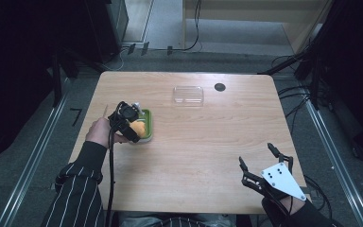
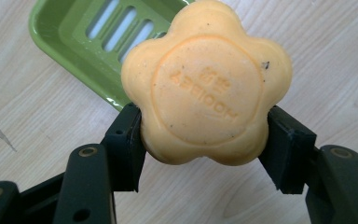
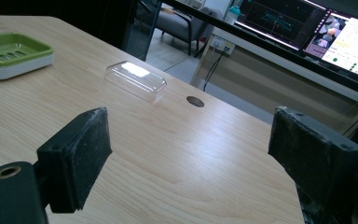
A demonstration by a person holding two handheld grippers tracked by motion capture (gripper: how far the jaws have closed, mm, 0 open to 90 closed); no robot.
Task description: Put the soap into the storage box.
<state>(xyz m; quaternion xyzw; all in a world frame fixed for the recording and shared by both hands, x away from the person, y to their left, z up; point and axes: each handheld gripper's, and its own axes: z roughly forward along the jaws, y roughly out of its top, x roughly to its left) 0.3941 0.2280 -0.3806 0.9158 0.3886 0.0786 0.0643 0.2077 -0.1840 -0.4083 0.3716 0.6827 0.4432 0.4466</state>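
One soap (image 2: 207,88) clamped in left gripper (image 2: 205,140) jaws above one green dish (image 2: 70,42); right gripper (image 3: 186,154) jaws apart; one clear lid (image 3: 136,80) on desk (image 3: 177,154).

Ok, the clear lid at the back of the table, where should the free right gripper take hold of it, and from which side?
Probably from above, with the right gripper pinching the clear lid across its short width, one jaw on each long wall. It lies flat and low on the table, a shallow rounded rectangle, so those long side walls look like the only parallel faces to grip.
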